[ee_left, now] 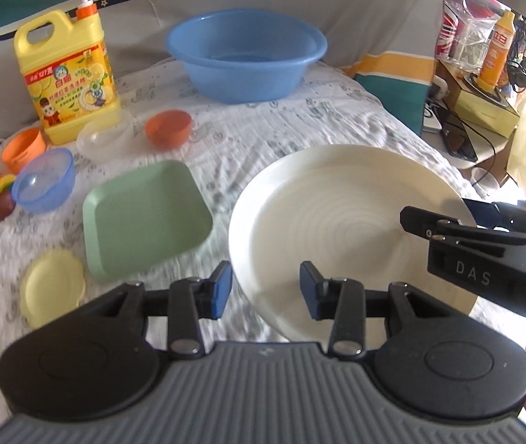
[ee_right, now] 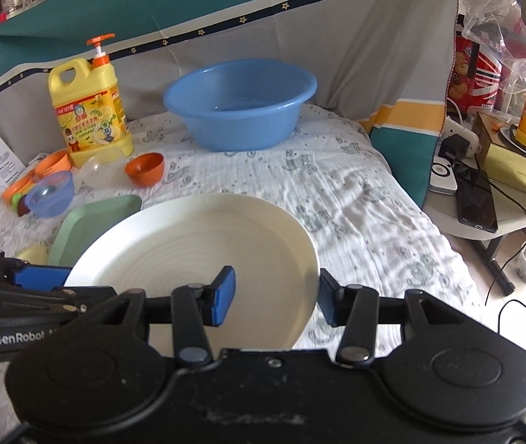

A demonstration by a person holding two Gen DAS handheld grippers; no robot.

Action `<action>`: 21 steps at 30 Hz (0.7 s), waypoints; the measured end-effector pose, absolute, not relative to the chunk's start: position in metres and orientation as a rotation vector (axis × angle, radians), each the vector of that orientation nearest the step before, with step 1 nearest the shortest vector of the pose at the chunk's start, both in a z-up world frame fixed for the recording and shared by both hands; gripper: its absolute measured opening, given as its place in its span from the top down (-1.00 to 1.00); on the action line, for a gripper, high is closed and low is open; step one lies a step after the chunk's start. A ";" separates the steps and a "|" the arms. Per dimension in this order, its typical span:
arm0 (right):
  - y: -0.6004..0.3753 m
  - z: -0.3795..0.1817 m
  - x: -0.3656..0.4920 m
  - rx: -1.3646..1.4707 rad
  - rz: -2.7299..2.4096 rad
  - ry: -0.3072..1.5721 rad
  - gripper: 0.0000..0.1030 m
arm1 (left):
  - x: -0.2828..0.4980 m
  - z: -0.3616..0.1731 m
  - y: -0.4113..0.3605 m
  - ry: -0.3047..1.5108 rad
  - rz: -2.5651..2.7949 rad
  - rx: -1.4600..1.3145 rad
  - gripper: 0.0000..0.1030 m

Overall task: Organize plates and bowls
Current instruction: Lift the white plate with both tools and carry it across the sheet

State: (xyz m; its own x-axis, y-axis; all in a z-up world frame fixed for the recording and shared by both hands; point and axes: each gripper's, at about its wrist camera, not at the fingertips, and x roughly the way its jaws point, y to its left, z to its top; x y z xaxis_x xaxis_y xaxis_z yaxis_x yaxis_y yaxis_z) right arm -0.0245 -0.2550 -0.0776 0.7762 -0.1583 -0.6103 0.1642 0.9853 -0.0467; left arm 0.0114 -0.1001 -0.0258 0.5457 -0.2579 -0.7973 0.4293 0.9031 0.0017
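Both grippers at one white plate, jaws part-spread

The left gripper (ee_left: pixel 265 292) stands half open around the near rim of the white plate (ee_left: pixel 337 203), its pads clear of it. The right gripper (ee_right: pixel 275 296) straddles the rim at 3 o'clock; whether it pinches, I cannot tell. At 9 o'clock lies one green square plate (ee_left: pixel 144 218). Beyond, at 10 to 11, sit one small blue bowl (ee_left: pixel 44 181), one clear bowl (ee_left: pixel 103 137), one orange bowl (ee_left: pixel 168 127) and one orange cup (ee_left: pixel 26 148). One blue basin (ee_left: pixel 246 51) stands at 12, with a detergent jug (ee_left: pixel 66 74) beside it.
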 end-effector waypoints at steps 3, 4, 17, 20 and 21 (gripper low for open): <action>-0.249 -0.081 -0.037 0.000 -0.169 0.665 0.07 | 0.000 -0.028 -0.095 0.914 -0.406 0.202 0.24; -0.248 -0.082 -0.040 -0.002 -0.166 0.667 0.07 | -0.002 -0.028 -0.093 0.914 -0.404 0.202 0.24; -0.231 -0.097 -0.044 -0.009 -0.137 0.699 0.07 | -0.007 -0.042 -0.077 0.951 -0.371 0.191 0.24; -0.234 -0.100 -0.041 -0.004 -0.140 0.707 0.07 | -0.005 -0.046 -0.079 0.959 -0.373 0.194 0.24; -0.235 -0.102 -0.039 -0.001 -0.141 0.709 0.07 | -0.005 -0.048 -0.080 0.962 -0.375 0.195 0.24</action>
State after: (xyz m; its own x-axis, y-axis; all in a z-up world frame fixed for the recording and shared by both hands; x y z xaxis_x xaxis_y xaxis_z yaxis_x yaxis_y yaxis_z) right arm -0.0393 -0.2346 -0.1017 0.7500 -0.1297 -0.6486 0.1287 0.9905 -0.0493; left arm -0.0047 -0.0799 -0.0482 0.5140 -0.2239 -0.8280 0.3947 0.9188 -0.0034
